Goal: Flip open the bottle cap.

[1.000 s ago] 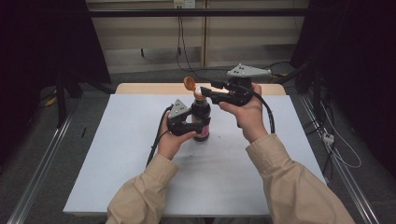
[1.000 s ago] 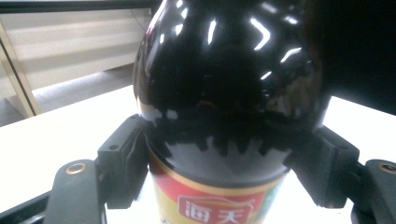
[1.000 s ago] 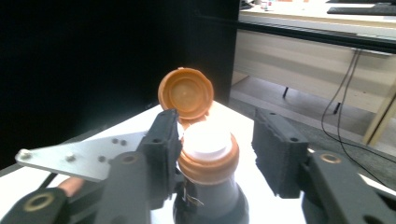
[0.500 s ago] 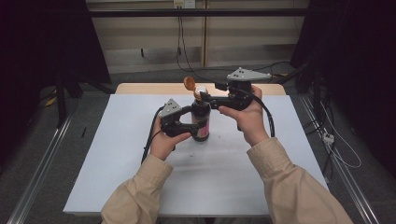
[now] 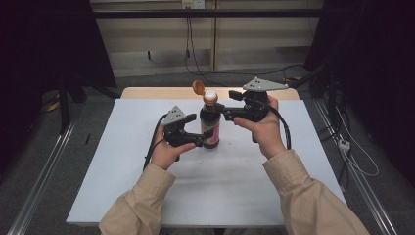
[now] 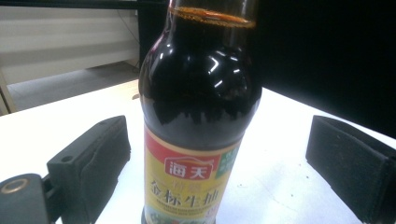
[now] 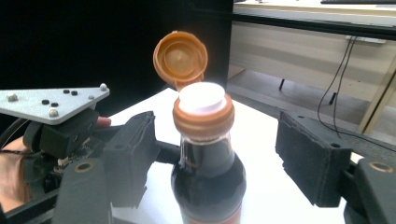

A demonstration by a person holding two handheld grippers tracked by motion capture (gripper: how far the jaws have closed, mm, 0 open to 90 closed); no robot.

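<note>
A dark soy sauce bottle (image 5: pixel 211 128) with a red and yellow label stands upright on the white table (image 5: pixel 122 196). Its orange flip cap (image 5: pixel 198 88) is hinged open and tilts back-left above the white spout (image 7: pixel 201 97). My left gripper (image 5: pixel 203 139) is open, one jaw on each side of the bottle's lower body (image 6: pixel 201 116), with gaps on both sides. My right gripper (image 5: pixel 216 109) is also open; its jaws flank the neck (image 7: pixel 205 154) just below the collar and do not touch it. The left gripper's grey plate (image 7: pixel 51 100) shows behind the bottle in the right gripper view.
Black cables (image 5: pixel 151 147) trail from both grippers across the table. A wooden strip (image 5: pixel 156 92) runs along the table's far edge. Dark curtains (image 5: pixel 44 49) hang at both sides, and metal rails (image 5: pixel 39 186) lie on the floor beside the table.
The left gripper has shifted slightly left and toward the person. The right gripper has dropped a little lower beside the neck. The bottle has stayed in place.
</note>
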